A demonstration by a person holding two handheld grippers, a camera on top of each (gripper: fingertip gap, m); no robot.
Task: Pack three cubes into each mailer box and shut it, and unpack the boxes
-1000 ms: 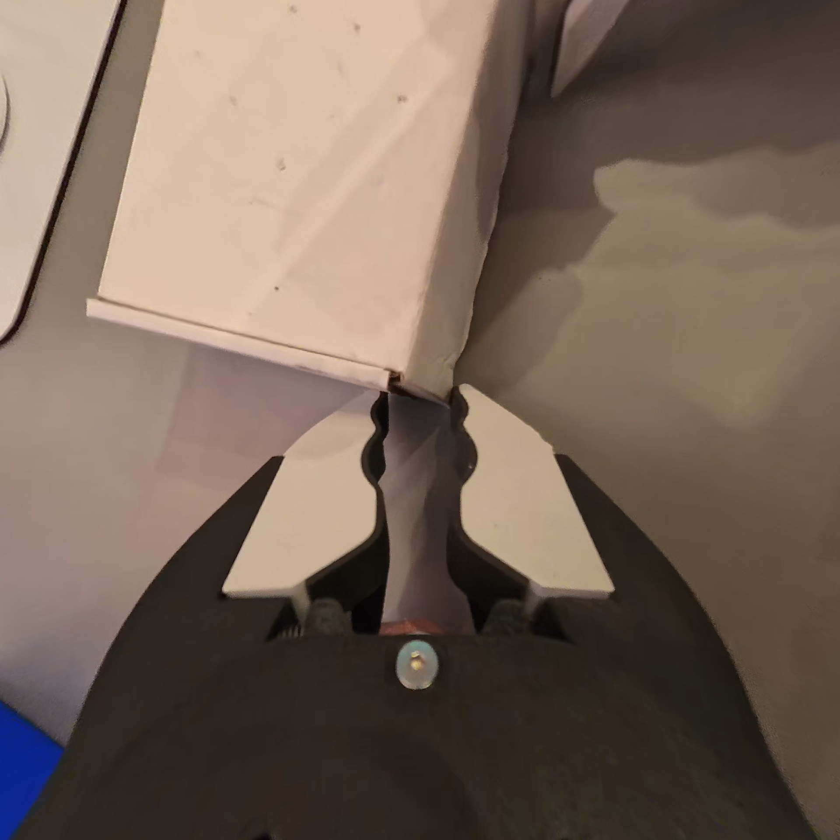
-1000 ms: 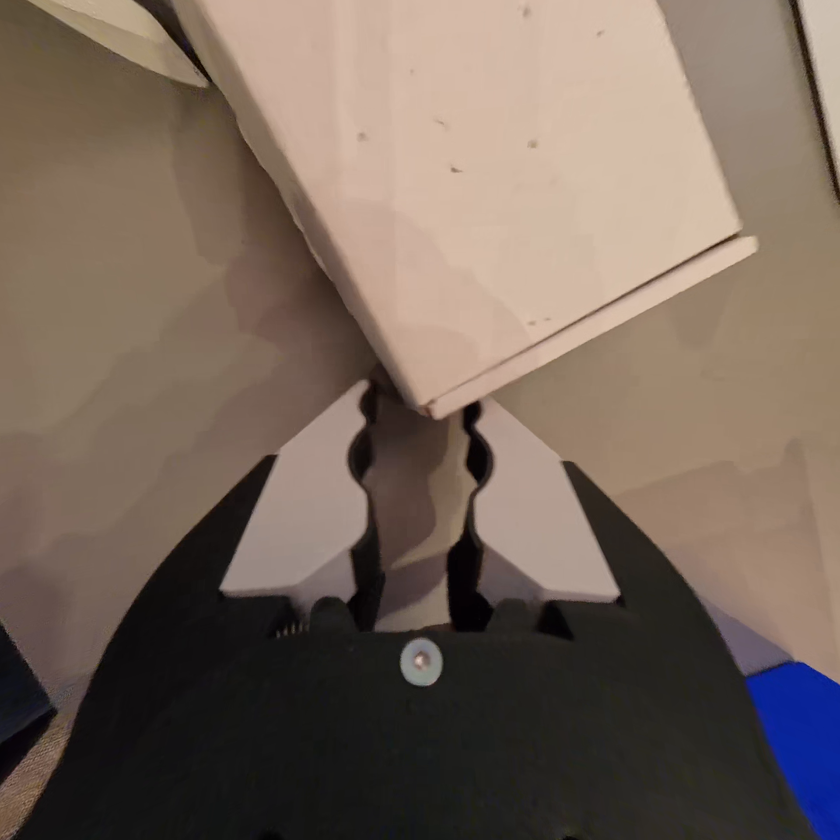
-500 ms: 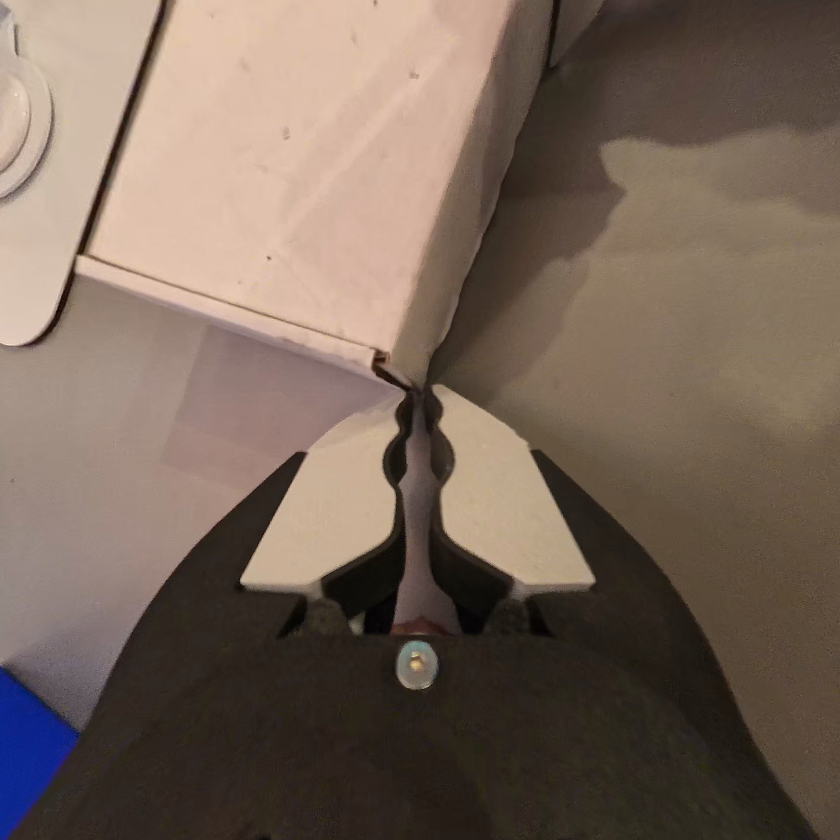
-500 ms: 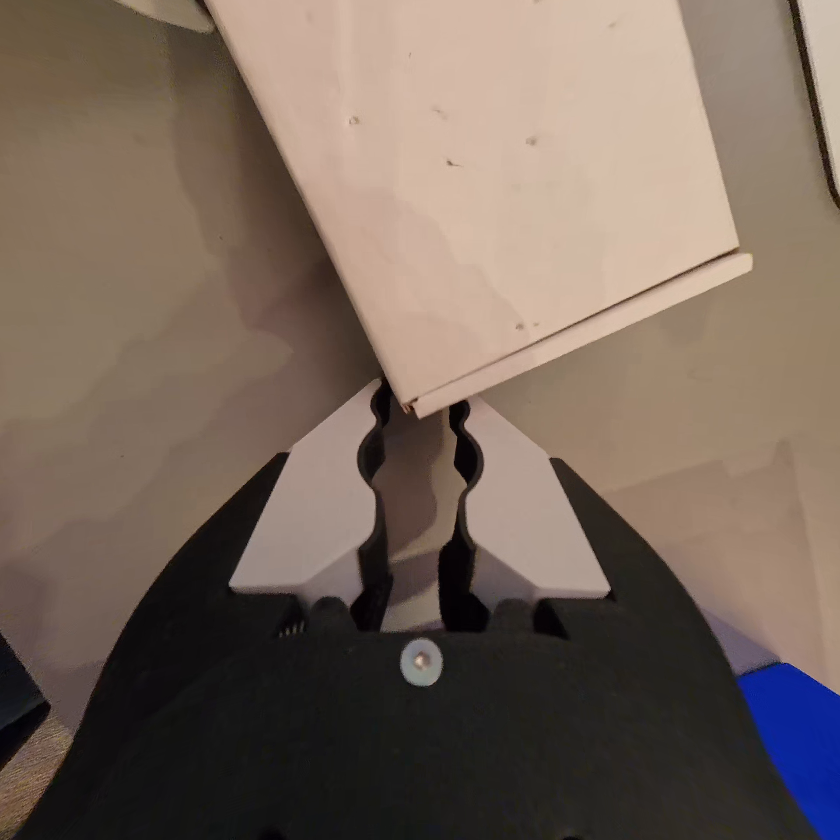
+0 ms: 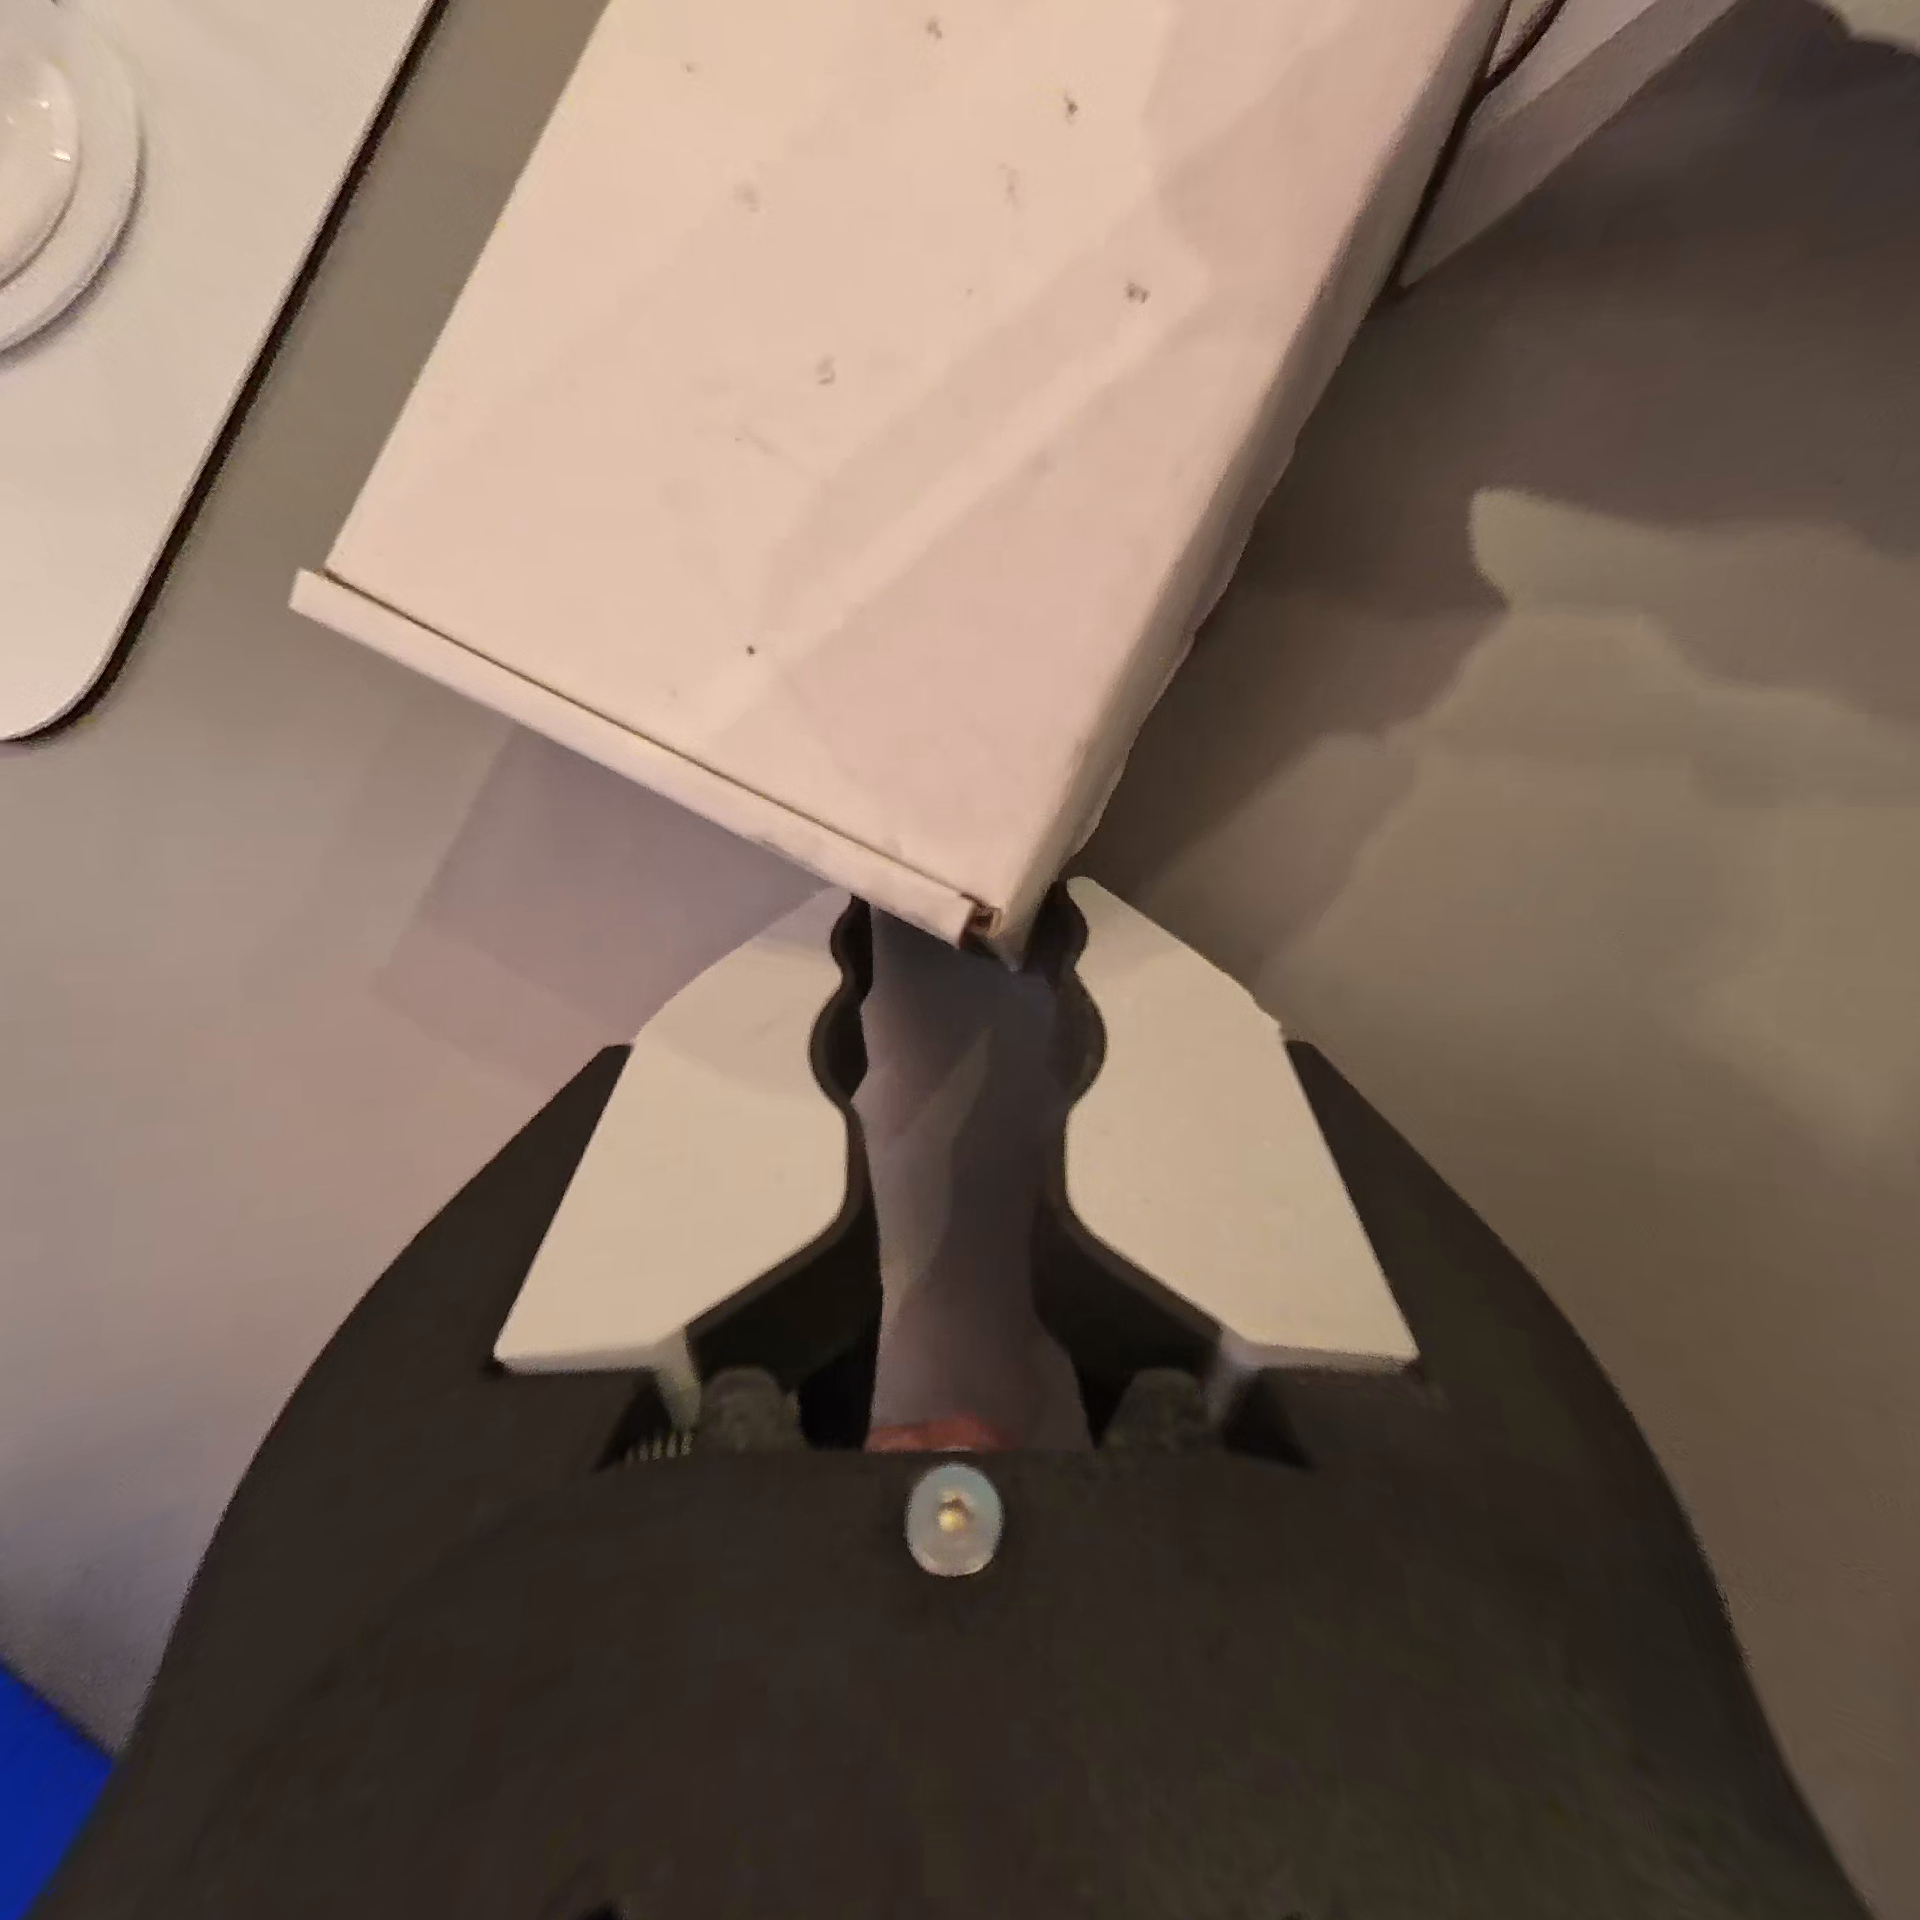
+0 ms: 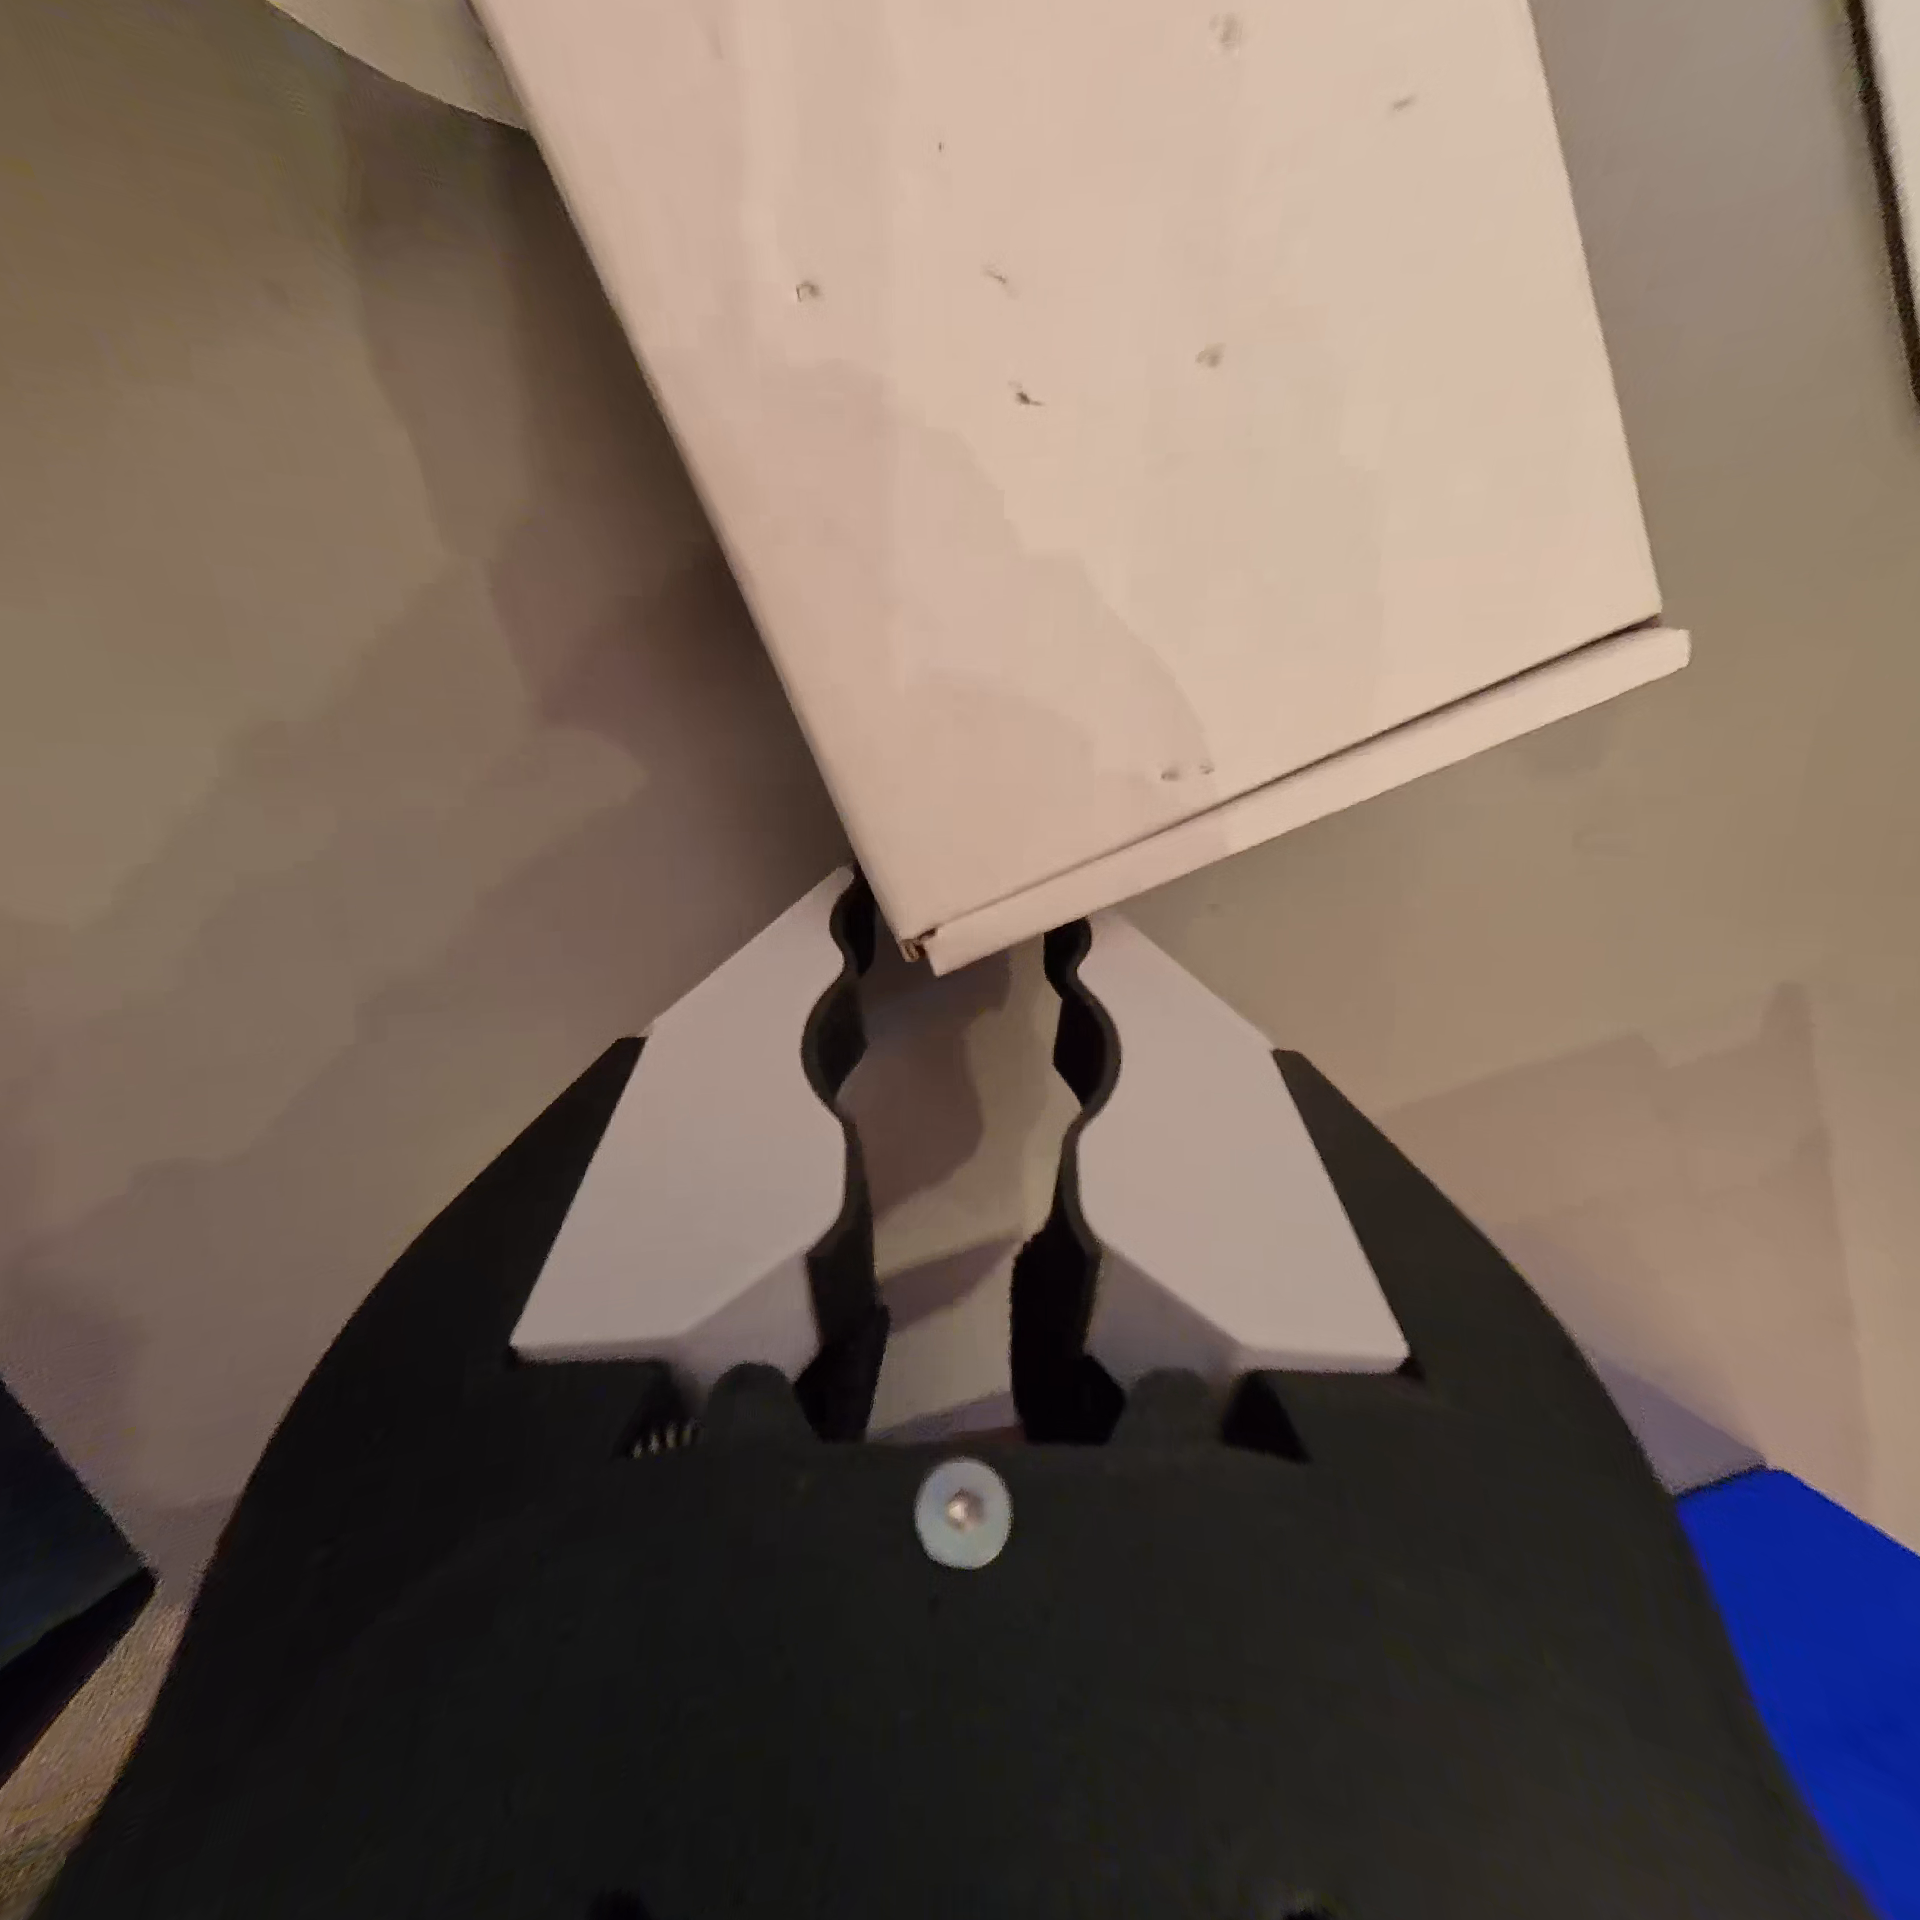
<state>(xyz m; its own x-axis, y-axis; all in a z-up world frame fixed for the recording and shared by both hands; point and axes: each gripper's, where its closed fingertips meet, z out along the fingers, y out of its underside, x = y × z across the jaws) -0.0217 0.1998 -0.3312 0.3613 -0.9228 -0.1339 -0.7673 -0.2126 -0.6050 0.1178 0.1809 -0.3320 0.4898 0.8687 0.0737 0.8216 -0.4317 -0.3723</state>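
A: How much of the job can be seen to be done?

B: One white mailer box (image 5: 831, 436) is seen, and its lid is shut. It lies on the grey table (image 5: 1558, 831). So the packing of this box seems to be finished, but the inside is hidden, so the cubes cannot be counted.

A: Where are the grippers placed?

B: The left gripper (image 5: 956, 925) is set at one near corner of the box, and the right gripper (image 6: 961, 930) is set at the other near corner (image 6: 925, 945). The jaws of each are parted only a little. Nothing is gripped by either one. The box corner is just at the tips, perhaps touching.

A: What is left to be done?

B: It cannot be told if the box is being pressed shut or is about to be opened. Other boxes are not shown clearly. A blue thing (image 6: 1808, 1683) is seen at the edge; it may be a cube, but that cannot be told.

A: Can any words be read?

B: No. No label or brand is seen on the box. Only small dark specks are marked on its lid. A white board (image 5: 156, 364) with a round clear bump lies beside it, with no writing seen.
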